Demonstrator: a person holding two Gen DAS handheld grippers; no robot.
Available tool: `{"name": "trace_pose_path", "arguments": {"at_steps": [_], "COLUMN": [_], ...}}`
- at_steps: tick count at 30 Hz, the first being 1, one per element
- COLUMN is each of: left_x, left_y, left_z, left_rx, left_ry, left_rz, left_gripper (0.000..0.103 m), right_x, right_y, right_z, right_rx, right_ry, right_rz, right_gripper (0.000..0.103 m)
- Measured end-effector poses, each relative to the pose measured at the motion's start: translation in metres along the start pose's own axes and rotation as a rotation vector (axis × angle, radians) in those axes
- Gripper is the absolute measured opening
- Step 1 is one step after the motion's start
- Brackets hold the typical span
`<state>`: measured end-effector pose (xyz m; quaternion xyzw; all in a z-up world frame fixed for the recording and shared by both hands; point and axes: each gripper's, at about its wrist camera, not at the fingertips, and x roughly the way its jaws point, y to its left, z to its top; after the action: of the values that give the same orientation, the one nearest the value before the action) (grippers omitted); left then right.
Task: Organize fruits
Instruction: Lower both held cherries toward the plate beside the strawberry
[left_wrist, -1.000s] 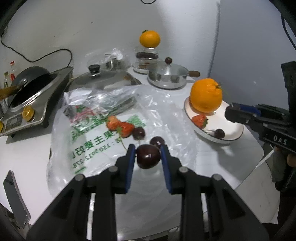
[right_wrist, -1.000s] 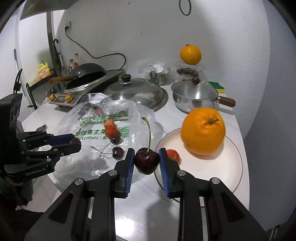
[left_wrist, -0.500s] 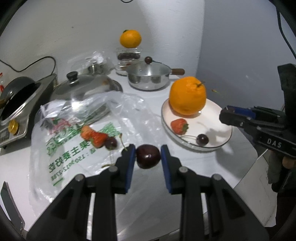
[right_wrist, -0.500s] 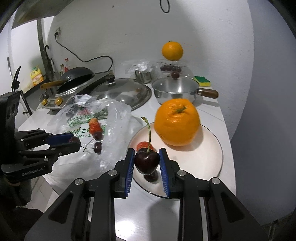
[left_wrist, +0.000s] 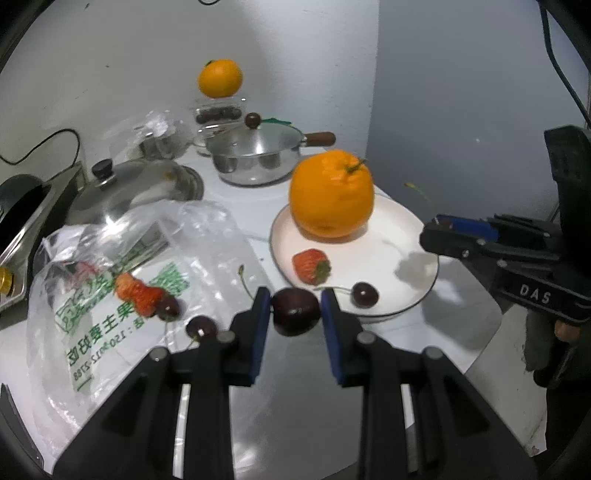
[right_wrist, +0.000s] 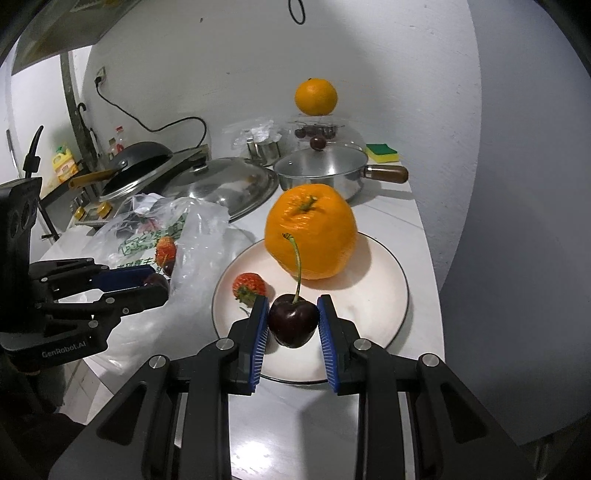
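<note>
right gripper (right_wrist: 291, 325) clenched on stemmed cherry (right_wrist: 293, 325) | over plate (right_wrist: 380, 295) | orange (right_wrist: 310, 230) at 12 | left gripper (left_wrist: 293, 314) grasps another cherry (left_wrist: 295, 312)

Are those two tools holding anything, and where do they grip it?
Yes. The left tool pinches a stemless cherry by its sides; the right tool pinches a stemmed cherry likewise.

place: home kitchen | cues: wok (right_wrist: 138, 160) on cooker, saucepan (right_wrist: 321, 173), sponge (right_wrist: 382, 152)

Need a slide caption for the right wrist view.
Right gripper holds a stemmed cherry over the white plate beside an orange and strawberry.
</note>
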<state>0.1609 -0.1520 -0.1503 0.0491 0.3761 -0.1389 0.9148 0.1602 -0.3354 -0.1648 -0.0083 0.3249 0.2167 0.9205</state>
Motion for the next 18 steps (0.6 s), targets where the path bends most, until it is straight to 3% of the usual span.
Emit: {"name": "trace_pose_path", "arguments": {"at_steps": [18], "left_x": [0.032], "left_y": [-0.041], "left_z": [0.016], "left_rx": [0.048], "left_ry": [0.032], "left_rz": [-0.046], "left_gripper": [0.029], "right_x": [0.006], "right_y": [-0.037], "right_z": [-0.007], "right_rx": [0.032], "right_ry": [0.015], "right_rz": [0.008], "right_gripper": [0.029]}}
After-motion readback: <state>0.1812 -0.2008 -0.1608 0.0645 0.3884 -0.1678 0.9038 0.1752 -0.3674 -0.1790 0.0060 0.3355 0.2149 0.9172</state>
